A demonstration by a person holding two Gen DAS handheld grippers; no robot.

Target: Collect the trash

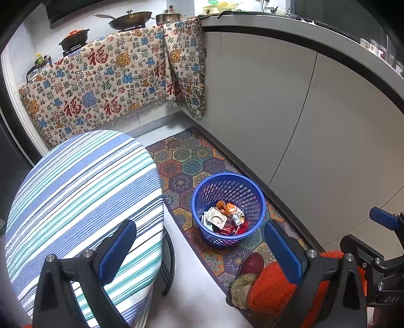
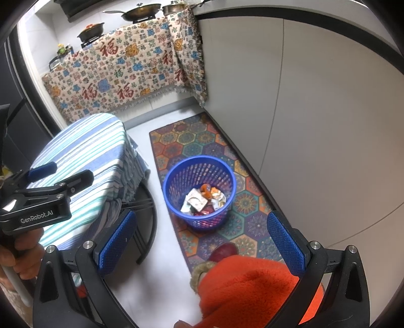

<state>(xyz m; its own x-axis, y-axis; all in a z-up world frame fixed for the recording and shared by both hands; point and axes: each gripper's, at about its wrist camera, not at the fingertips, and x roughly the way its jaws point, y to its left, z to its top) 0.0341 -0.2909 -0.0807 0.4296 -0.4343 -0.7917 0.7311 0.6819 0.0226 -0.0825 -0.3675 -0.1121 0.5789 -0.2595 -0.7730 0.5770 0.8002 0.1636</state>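
Hovering: both grippers hang above the kitchen floor, neither touching anything
Left gripper (image 1: 199, 248): blue-padded fingers spread wide, nothing between them
Right gripper (image 2: 202, 243): fingers likewise splayed apart, empty
Trash: crumpled wrappers and cartons (image 1: 223, 218) lie heaped inside the blue perforated plastic basket (image 1: 228, 180)
Basket's spot: on the hexagon-patterned colourful floor mat (image 2: 192, 137), just beside the round table under its blue-and-white striped cloth (image 1: 83, 201)

One blue basket (image 1: 248, 184), one striped table (image 1: 75, 191), three pans (image 1: 130, 19), one rug (image 1: 188, 161).
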